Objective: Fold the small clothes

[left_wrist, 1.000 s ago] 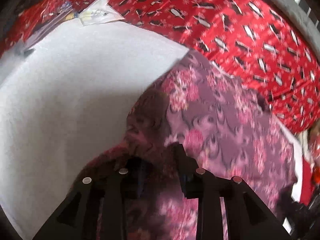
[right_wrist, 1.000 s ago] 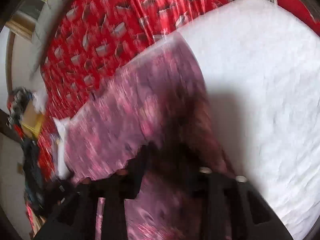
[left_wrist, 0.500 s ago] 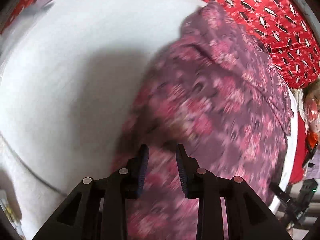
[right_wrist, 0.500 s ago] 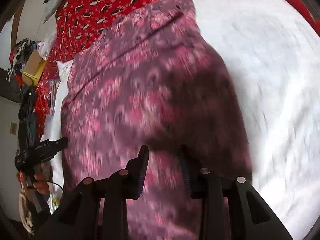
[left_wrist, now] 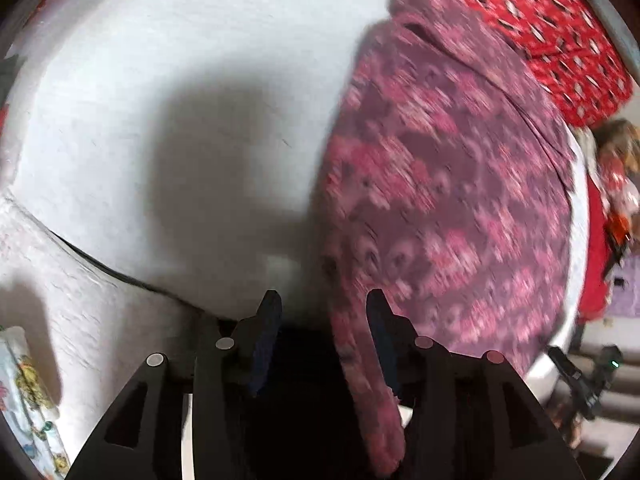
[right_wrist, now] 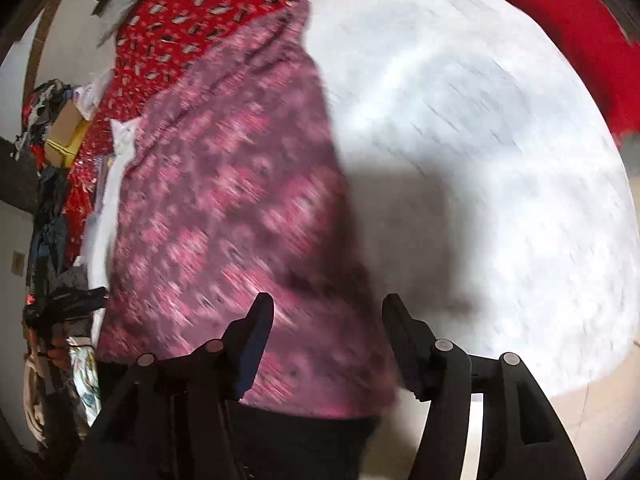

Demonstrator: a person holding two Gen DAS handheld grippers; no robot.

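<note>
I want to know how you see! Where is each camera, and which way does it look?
Left wrist: on the left hand-held gripper, facing along its open fingers at the purple floral cloth and white pad.
Right wrist: on the right hand-held gripper, fingers also open, the same cloth ahead-left.
Shared: cloth, pad, red penguin blanket.

Left claw [left_wrist: 322, 300] open; purple floral garment [left_wrist: 440, 184] on white sheet [left_wrist: 180, 80].
</note>
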